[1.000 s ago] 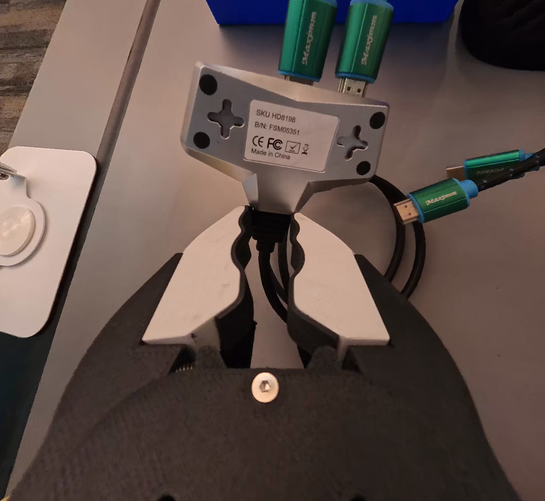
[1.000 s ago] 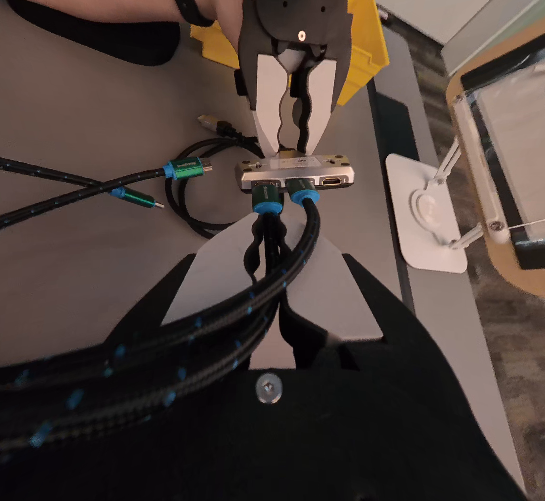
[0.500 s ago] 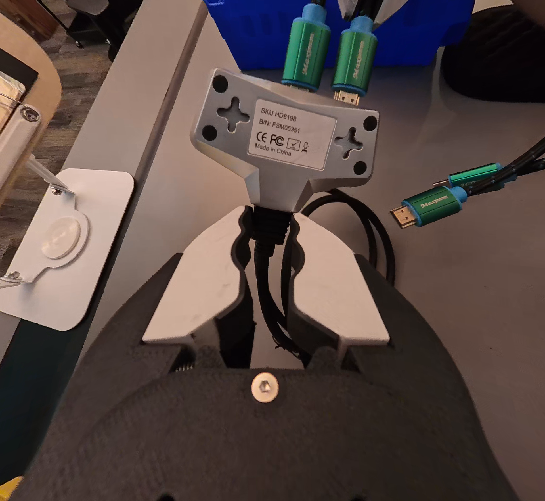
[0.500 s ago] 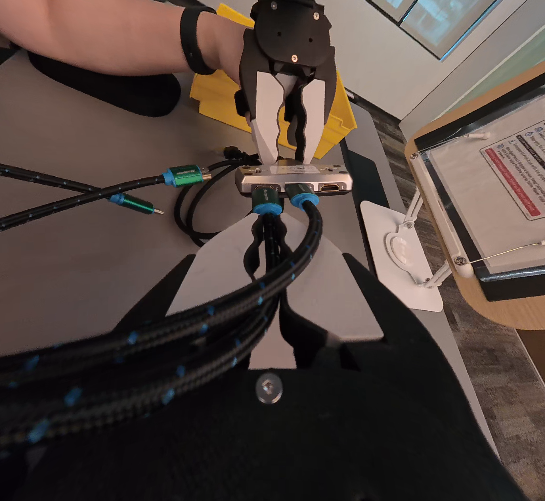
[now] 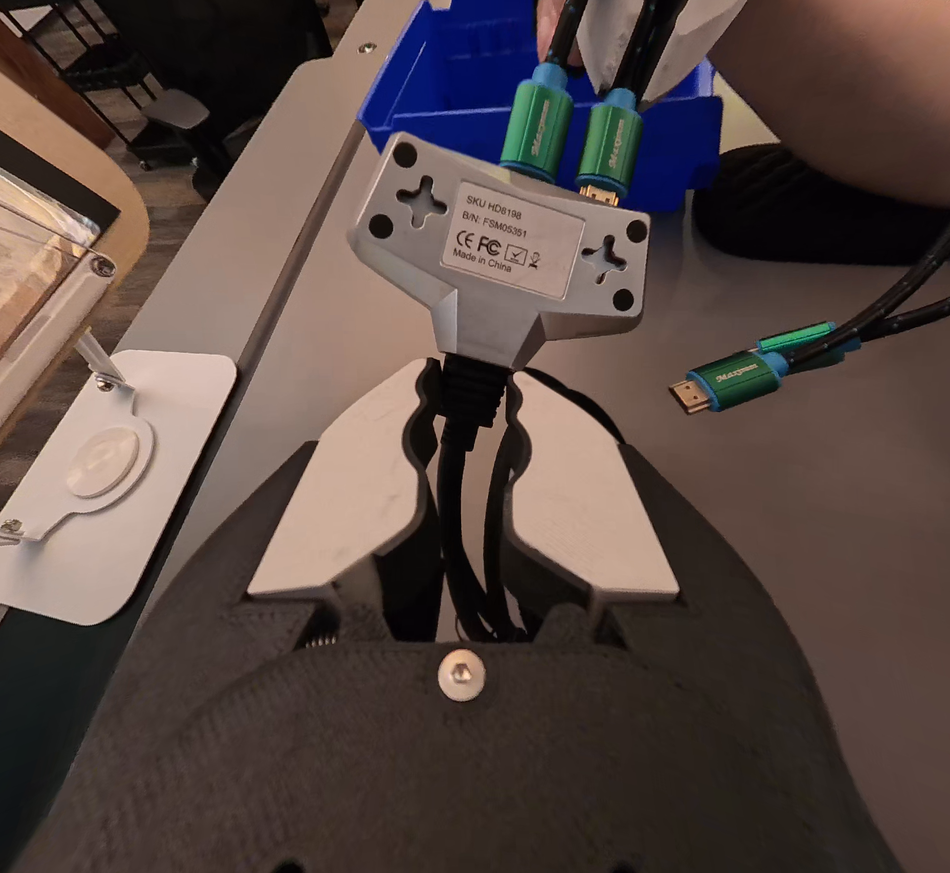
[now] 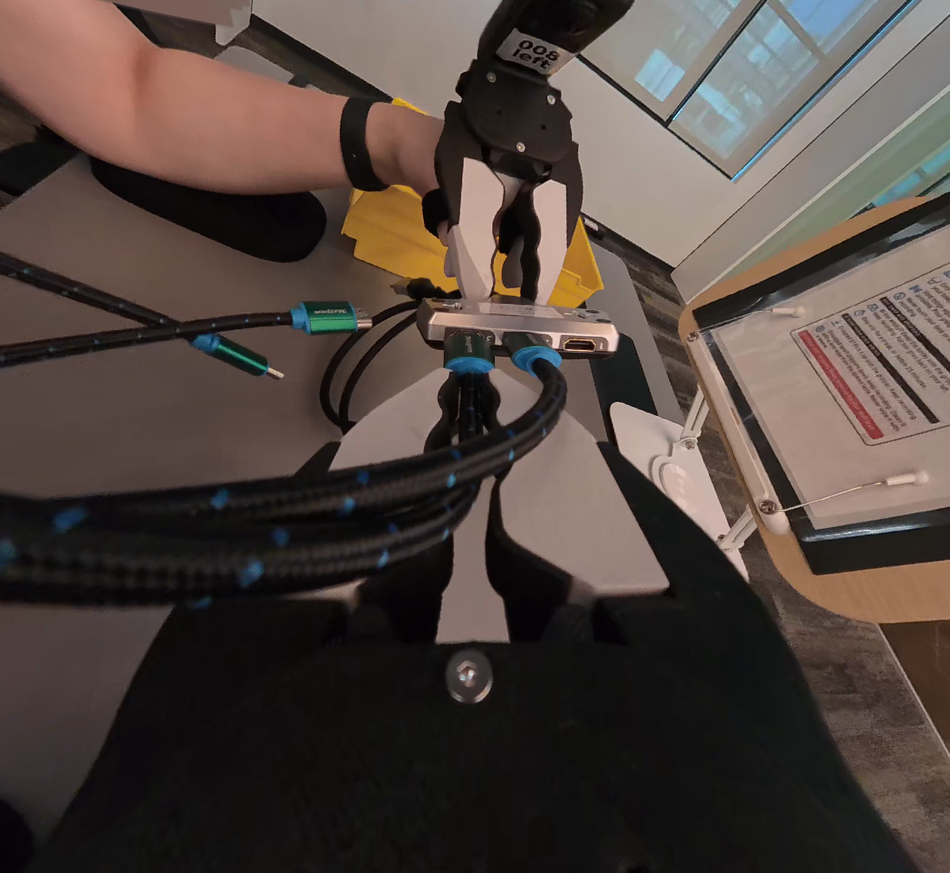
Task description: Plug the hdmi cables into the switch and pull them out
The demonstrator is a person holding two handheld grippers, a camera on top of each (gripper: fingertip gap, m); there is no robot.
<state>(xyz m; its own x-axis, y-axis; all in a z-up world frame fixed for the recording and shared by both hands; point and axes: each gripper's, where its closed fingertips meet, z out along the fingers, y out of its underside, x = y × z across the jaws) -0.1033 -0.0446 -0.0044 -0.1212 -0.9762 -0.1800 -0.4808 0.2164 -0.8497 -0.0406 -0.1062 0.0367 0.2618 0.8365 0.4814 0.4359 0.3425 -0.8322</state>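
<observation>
The left gripper (image 5: 465,385) clamps the switch (image 5: 493,252) by its cable stub, lifted above the table (image 5: 771,514). The right gripper (image 6: 468,396), closed on one plugged cable (image 6: 469,349), faces it head-on; the plug's long axis runs straight between them.

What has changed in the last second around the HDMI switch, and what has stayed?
The left gripper has lifted and tilted the switch upward, and the right gripper rose with it. Unchanged: both grips, the seated plug, the held cable with its plug showing a gold tip, two loose plugs on the table.
</observation>
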